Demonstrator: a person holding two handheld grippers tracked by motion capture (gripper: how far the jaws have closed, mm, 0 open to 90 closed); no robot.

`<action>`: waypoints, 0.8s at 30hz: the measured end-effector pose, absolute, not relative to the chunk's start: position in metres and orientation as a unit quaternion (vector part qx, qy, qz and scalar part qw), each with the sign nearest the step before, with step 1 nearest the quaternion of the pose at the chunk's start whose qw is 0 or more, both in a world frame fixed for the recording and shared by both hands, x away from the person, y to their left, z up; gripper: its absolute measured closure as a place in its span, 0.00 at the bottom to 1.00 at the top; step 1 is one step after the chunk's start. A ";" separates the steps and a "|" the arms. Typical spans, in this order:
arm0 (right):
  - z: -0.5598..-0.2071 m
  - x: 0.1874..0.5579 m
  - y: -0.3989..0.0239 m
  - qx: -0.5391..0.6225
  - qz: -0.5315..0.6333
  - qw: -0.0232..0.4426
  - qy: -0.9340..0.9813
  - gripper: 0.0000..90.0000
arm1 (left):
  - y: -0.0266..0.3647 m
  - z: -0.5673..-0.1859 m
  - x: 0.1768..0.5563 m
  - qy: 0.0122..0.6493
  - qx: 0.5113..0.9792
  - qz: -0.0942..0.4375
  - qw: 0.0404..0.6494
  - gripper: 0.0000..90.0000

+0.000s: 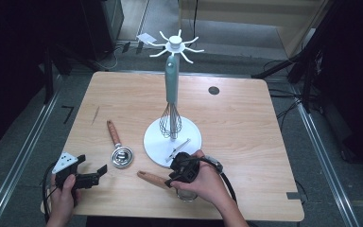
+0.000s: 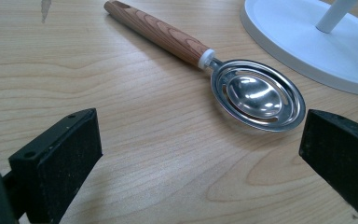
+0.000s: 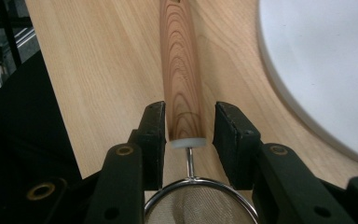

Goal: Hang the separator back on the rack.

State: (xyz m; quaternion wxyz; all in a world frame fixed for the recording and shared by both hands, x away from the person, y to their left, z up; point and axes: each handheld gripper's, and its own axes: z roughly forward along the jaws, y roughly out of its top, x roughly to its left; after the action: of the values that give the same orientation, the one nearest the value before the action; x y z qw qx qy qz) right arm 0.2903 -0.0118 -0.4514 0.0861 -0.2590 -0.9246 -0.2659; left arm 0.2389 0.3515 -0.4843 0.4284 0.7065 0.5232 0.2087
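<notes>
High view: the right gripper (image 1: 179,172) lies low over the near middle of the tabletop (image 1: 246,118), its jaws straddling a wooden-handled strainer (image 1: 152,178) whose handle runs away from the jaws toward the left gripper (image 1: 92,176). The left gripper rests near the front left corner with its jaws spread and nothing between them. Beyond those jaws lies a slotted spoon (image 1: 118,146), flat on the wood. Just ahead of the right hand stands a white rack (image 1: 172,137) with hooked arms on top; a whisk (image 1: 171,101) with a pale green handle hangs from one of them, which suggests the loose utensils are meant to go there too.

Left gripper view: the two black jaws stand wide apart with bare wood between them. The slotted spoon (image 2: 256,95) lies ahead of the right-hand jaw, bowl up, its handle angling away. The rack's round base (image 2: 307,46) sits beyond it.

Right gripper view: the jaws flank the strainer handle (image 3: 182,88) at its neck, just above the white collar, with thin gaps still showing on both sides, so they are not yet pinching. Gripping near the mesh likely leaves the handle's end free for hanging.

The tabletop is pale wood-grain laminate. Around it are grey floor, cables and dark stands.
</notes>
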 end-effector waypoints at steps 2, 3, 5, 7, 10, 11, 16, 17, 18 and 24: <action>-0.454 0.291 -0.009 -0.260 -0.260 0.096 -0.925 0.74 | 0.351 -0.484 0.239 0.523 0.707 0.209 0.428 0.00; -0.454 0.291 -0.009 -0.260 -0.260 0.096 -0.925 0.74 | 0.351 -0.484 0.239 0.523 0.707 0.209 0.428 0.00; -0.457 0.292 -0.006 -0.265 -0.250 0.102 -0.926 0.74 | 0.352 -0.484 0.239 0.524 0.705 0.208 0.429 0.00; -0.458 0.292 -0.006 -0.267 -0.247 0.104 -0.926 0.74 | 0.352 -0.484 0.239 0.525 0.705 0.208 0.429 0.00; -0.462 0.292 -0.004 -0.276 -0.234 0.111 -0.925 0.74 | 0.352 -0.484 0.239 0.524 0.706 0.208 0.430 0.00; -0.462 0.292 -0.004 -0.277 -0.232 0.113 -0.926 0.74 | 0.352 -0.484 0.239 0.524 0.706 0.207 0.429 0.00; -0.467 0.290 0.000 -0.276 -0.217 0.107 -0.930 0.75 | 0.352 -0.484 0.239 0.525 0.706 0.207 0.429 0.00; -0.467 0.290 0.000 -0.276 -0.217 0.107 -0.930 0.75 | 0.352 -0.484 0.239 0.525 0.706 0.207 0.429 0.00; -0.466 0.289 0.002 -0.281 -0.218 0.105 -0.929 0.75 | 0.352 -0.484 0.239 0.524 0.706 0.207 0.429 0.00; -0.465 0.286 0.005 -0.270 -0.212 0.090 -0.935 0.77 | 0.352 -0.484 0.239 0.524 0.706 0.207 0.428 0.00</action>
State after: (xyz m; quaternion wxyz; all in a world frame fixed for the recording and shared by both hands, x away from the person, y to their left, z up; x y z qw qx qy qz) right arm 0.2858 0.0046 -0.4654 0.0901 -0.2702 -0.9347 -0.2124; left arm 0.2394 0.3517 -0.4843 0.4281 0.7064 0.5243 0.2071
